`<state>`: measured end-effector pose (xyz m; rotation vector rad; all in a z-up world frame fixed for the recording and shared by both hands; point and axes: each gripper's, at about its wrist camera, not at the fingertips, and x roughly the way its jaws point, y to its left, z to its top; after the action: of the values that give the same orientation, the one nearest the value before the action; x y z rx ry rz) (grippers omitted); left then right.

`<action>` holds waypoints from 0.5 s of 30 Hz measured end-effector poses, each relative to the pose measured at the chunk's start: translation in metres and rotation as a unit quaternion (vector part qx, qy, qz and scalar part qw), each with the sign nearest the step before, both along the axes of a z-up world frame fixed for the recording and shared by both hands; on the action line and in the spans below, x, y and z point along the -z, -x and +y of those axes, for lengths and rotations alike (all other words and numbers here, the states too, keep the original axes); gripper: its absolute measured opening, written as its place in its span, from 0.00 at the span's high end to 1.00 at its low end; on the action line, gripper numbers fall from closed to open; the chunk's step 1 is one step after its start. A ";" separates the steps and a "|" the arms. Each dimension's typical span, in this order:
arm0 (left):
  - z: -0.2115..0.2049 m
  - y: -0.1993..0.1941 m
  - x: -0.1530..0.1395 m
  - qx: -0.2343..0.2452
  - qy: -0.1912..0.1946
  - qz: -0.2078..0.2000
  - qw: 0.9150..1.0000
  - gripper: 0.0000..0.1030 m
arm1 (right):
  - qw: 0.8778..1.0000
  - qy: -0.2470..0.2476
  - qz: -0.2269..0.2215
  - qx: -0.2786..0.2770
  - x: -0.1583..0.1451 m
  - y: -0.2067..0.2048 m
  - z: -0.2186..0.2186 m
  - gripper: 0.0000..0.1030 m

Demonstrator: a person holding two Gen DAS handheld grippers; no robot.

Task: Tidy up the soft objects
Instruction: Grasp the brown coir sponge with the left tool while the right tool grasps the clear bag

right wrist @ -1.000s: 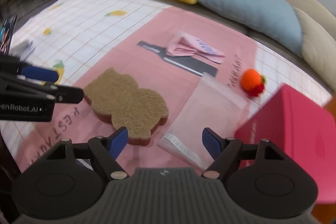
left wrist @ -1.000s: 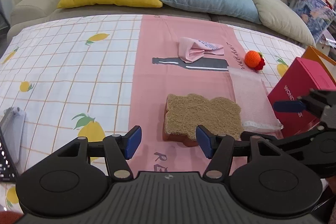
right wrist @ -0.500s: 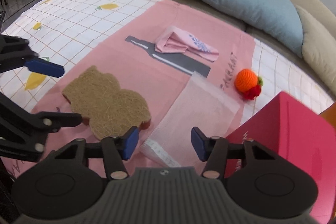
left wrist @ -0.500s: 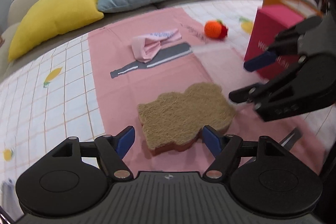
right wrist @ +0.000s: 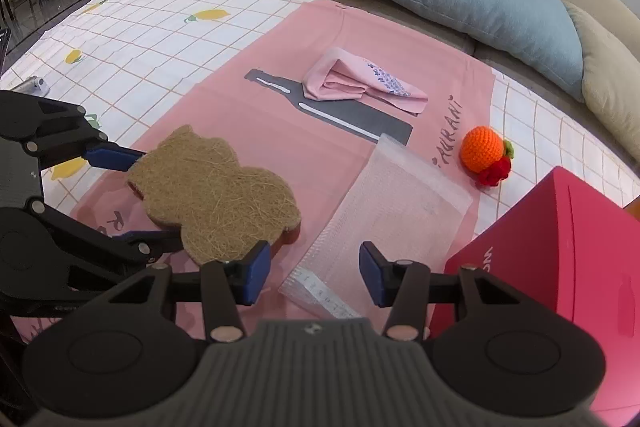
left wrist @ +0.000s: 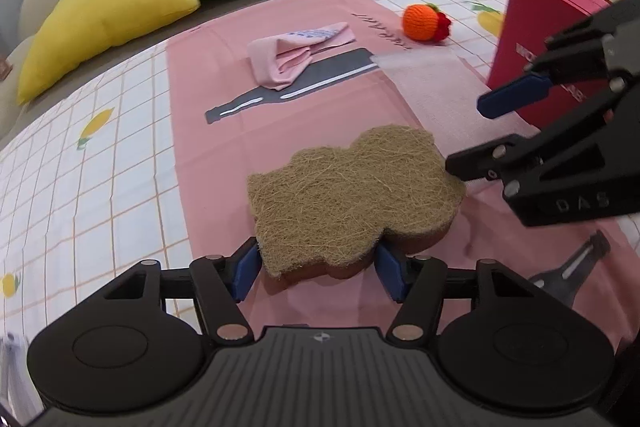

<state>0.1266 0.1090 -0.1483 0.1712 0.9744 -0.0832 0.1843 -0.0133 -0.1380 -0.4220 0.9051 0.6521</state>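
The left claw [left wrist: 318, 269] is closing, and the near end of the brown fibre sponge [left wrist: 352, 199] sits between its two blue pads; the pads look to be at the sponge's edges, but I cannot tell if they press yet. The sponge lies flat on the pink cloth [left wrist: 200, 131] of the tabletop, and its long axis runs away from this claw, toward the right. The left hand is clearly the nearer one. The right claw [right wrist: 314, 277] is also closing with nothing between its pads; the clear bubble pouch [right wrist: 396, 203] lies just ahead of it. Farther off lie the folded pink cloth piece [left wrist: 294, 57], then the orange knitted fruit [left wrist: 420, 21].
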 end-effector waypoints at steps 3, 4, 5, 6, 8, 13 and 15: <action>0.001 0.001 -0.003 -0.024 0.000 -0.005 1.000 0.37 | 1.000 0.005 -0.008 -0.001 0.000 0.001 0.001 0.52; 0.003 0.002 -0.005 -0.040 -0.003 -0.008 0.999 0.37 | 1.000 0.006 -0.012 0.000 -0.001 0.001 0.001 0.52; 0.006 0.003 -0.006 -0.059 -0.005 -0.008 0.998 0.37 | 1.000 0.007 -0.017 0.003 -0.001 0.001 0.001 0.52; 0.010 0.004 -0.009 -0.079 -0.004 -0.009 0.997 0.37 | 1.000 0.009 -0.022 0.006 -0.001 0.001 0.000 0.52; 0.019 0.007 -0.013 -0.104 0.012 -0.013 0.994 0.37 | 1.000 0.016 -0.026 0.006 0.001 0.000 0.002 0.51; 0.017 0.007 -0.016 -0.108 0.005 -0.023 0.994 0.37 | 0.999 0.033 -0.034 0.018 0.016 -0.005 0.007 0.41; 0.015 0.007 -0.016 -0.107 0.011 -0.023 0.994 0.37 | 0.998 0.033 -0.031 0.039 0.020 -0.009 0.007 0.41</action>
<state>0.1201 0.1239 -0.1325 0.0472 0.9407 0.1071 0.1934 -0.0064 -0.1580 -0.4609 0.8812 0.5366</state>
